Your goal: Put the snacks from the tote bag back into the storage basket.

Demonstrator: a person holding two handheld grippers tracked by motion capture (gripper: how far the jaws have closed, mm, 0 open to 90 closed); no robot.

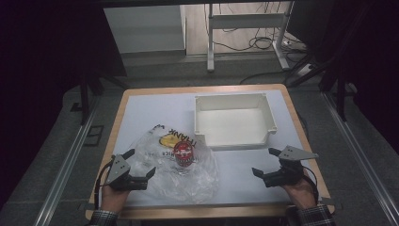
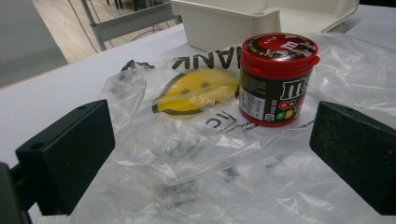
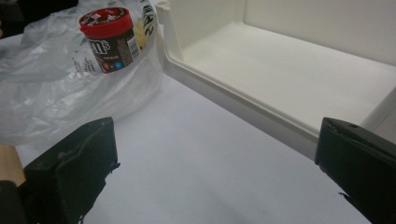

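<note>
A small candy tub (image 1: 183, 154) with a red lid stands upright on a crumpled clear plastic bag (image 1: 176, 174) that lies flat on the white table top. The bag bears a yellow smiley print (image 2: 196, 95) and black lettering. My left gripper (image 1: 141, 163) rests at the bag's left edge, open, with the tub (image 2: 275, 79) ahead of its jaws and only bag film between them. An empty white bin (image 1: 233, 120) with a low front wall sits behind the tub. Open too, my right gripper (image 1: 267, 162) hovers over bare table in front of the bin (image 3: 299, 70), with the tub (image 3: 109, 39) off to its left.
The white mat (image 1: 155, 110) covers a wood-edged table (image 1: 209, 88). Beyond the far edge are a metal frame leg (image 1: 210, 37) and loose cables (image 1: 263, 44) on the floor. Aluminium rails (image 1: 66, 160) run along both sides of the table.
</note>
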